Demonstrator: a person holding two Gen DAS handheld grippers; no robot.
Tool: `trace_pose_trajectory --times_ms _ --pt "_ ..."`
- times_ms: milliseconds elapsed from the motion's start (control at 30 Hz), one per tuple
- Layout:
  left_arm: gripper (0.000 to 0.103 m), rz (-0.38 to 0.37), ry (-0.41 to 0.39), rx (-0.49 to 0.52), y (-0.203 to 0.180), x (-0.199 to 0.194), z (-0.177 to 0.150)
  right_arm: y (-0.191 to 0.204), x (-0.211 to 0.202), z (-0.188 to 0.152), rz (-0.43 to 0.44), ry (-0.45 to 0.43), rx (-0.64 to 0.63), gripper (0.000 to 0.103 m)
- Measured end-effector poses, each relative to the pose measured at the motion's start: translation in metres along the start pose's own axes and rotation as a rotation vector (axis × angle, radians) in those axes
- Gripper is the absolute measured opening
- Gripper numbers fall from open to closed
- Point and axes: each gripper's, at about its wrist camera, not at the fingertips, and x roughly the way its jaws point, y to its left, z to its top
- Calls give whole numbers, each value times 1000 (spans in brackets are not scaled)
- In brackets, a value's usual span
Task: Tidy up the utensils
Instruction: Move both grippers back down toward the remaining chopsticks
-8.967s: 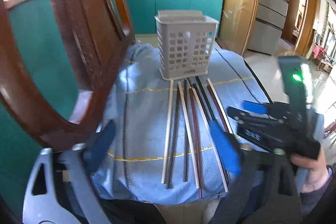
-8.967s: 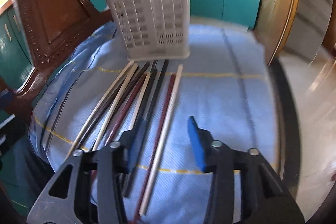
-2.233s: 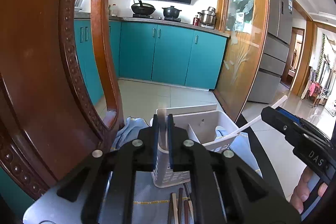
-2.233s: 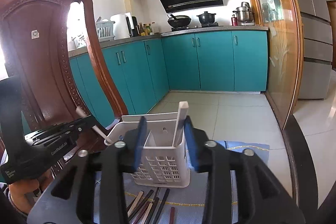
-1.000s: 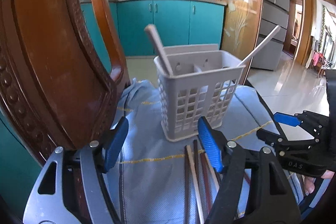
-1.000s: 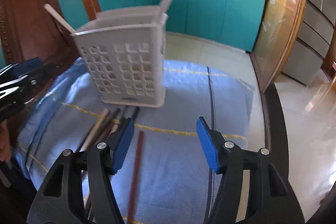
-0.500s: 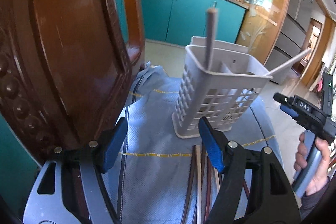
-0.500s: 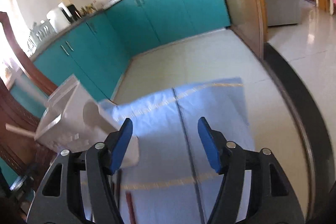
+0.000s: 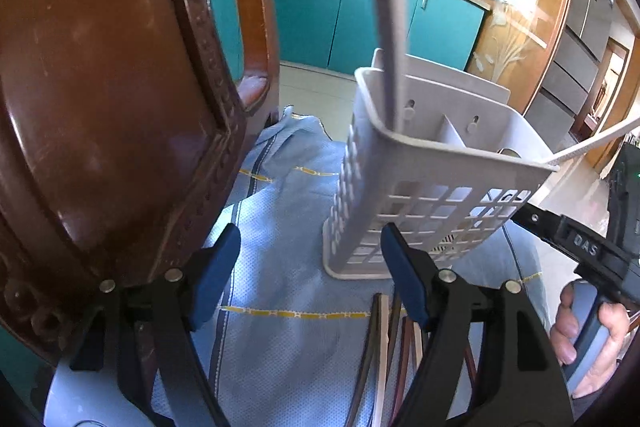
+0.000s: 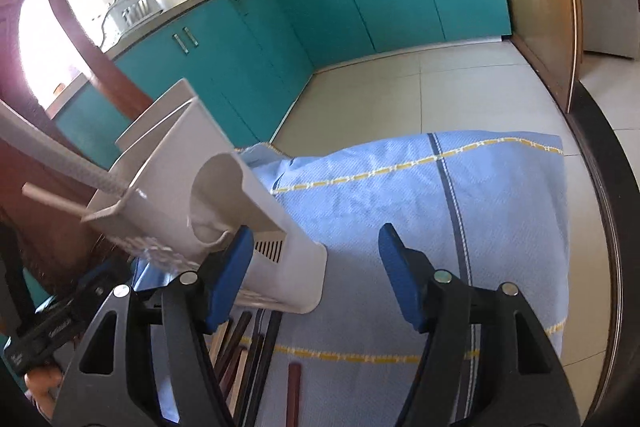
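Note:
A white slotted utensil basket (image 9: 420,195) stands on a blue cloth (image 9: 280,267). One grey chopstick (image 9: 390,27) stands in its left compartment and a white chopstick (image 9: 596,141) leans out at its right. Several loose chopsticks (image 9: 380,347) lie on the cloth in front of it. My left gripper (image 9: 308,239) hangs open and empty just before the basket's left front. My right gripper (image 10: 316,239) is also open and empty, to the right of the basket (image 10: 224,211), above bare cloth. Dark chopsticks (image 10: 256,355) lie under its left finger, and a red one (image 10: 294,395) lies beside them.
A carved wooden chair back (image 9: 100,87) rises close on the left. A hand (image 9: 592,335) holds the right gripper's handle at the right edge. The table's dark rim (image 10: 608,227) runs past the cloth (image 10: 460,207), with tiled floor and teal cabinets beyond.
Both grippers let go of chopsticks in the basket and drew back and down. Over the last second the right gripper swung right and rolled, so the basket slid to its left.

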Motion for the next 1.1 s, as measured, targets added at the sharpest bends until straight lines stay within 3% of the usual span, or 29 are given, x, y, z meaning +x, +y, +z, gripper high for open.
trace_pose_trajectory --times_ms 200,333,567,900,1100 --pt "76 -35 -14 13 -3 -2 0 4 -13 -4 -84 -5 -7 66" --pt "77 -170 -12 -5 -4 1 2 4 -10 -6 -94 -2 -2 66" --pt "78 -293 -37 8 -16 5 8 10 3 -3 -120 9 -50 66" --pt "86 -298 -48 73 -41 8 7 17 1 -6 -176 9 -123 66" --pt "87 -289 -44 129 -51 10 3 13 -3 -12 -155 46 -119 67"
